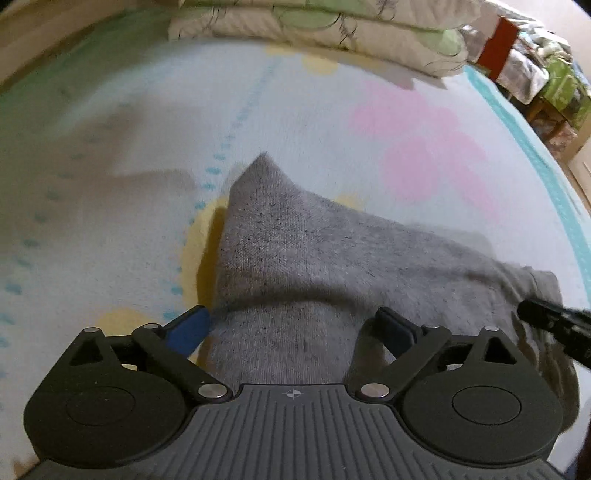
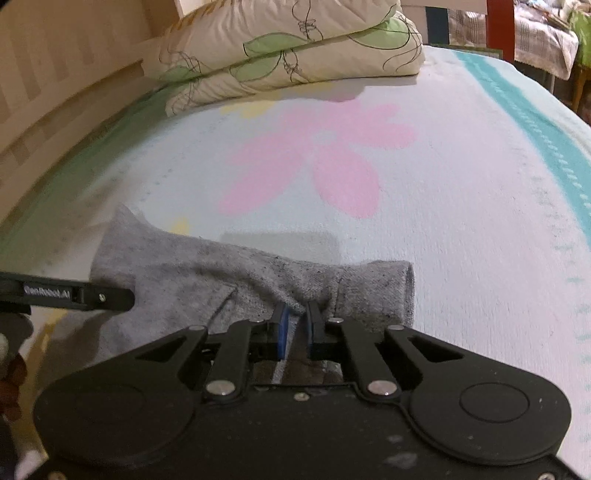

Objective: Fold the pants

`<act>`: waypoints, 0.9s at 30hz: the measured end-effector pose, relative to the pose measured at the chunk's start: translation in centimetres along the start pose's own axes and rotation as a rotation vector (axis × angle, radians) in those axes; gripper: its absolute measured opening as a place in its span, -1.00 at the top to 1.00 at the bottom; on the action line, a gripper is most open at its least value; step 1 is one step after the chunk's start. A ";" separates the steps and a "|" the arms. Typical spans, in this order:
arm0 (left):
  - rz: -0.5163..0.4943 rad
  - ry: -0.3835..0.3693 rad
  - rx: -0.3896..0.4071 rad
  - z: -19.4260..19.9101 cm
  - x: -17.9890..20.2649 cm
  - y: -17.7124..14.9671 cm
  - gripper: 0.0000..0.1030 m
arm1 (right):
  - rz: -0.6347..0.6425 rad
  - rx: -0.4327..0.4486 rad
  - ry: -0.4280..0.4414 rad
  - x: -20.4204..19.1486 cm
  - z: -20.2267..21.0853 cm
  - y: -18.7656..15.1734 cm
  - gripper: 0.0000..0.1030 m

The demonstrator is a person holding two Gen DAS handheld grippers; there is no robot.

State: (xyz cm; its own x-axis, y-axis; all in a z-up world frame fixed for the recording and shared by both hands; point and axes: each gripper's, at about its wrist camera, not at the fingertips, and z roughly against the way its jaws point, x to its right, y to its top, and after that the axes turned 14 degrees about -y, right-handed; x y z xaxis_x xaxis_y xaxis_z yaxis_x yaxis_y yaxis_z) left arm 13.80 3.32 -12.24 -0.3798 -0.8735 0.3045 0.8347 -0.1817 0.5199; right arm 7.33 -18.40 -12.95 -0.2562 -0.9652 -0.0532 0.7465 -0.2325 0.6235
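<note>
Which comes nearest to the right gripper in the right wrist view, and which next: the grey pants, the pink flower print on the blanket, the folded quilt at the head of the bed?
1. Grey pants: bunched between the right gripper fingers, pinched there.
2. Pink flower print: on the blanket, just beyond the pants, mid-bed.
3. Folded quilt: farthest, at the head of the bed.

both views ride on the grippers and look forward and steeply down along the fingers, close over the bed. the left wrist view sits low over the grey pants [image 1: 295, 258], the left gripper [image 1: 295, 325] framing the bottom. the right wrist view looks from the pants' other end [image 2: 258, 280] over the right gripper [image 2: 295, 317]. both share the pants, flowered blanket [image 1: 406, 147] [image 2: 443, 184], folded quilt [image 1: 314, 26] [image 2: 295, 48], and each other's gripper.
</note>
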 end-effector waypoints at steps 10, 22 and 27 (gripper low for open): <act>-0.130 -0.045 -0.027 1.1 2.2 -6.0 -0.98 | -0.010 -0.065 -0.136 1.8 3.2 -4.1 0.00; 0.008 -0.061 0.052 3.1 -0.6 -4.6 -0.98 | -0.260 -0.168 -0.016 5.5 1.2 -4.0 -0.16; 0.035 -0.043 -0.014 2.1 -1.7 -4.4 -0.98 | -0.259 -0.116 -0.071 5.4 2.0 -4.3 -0.17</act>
State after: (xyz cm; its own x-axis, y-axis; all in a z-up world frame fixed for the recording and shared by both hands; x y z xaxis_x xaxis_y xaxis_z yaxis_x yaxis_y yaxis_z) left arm 9.93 6.59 -13.43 -0.3672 -0.8592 0.3562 0.8530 -0.1584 0.4973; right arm 1.49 -22.35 -14.32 -0.4870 -0.8619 -0.1415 0.7145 -0.4863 0.5030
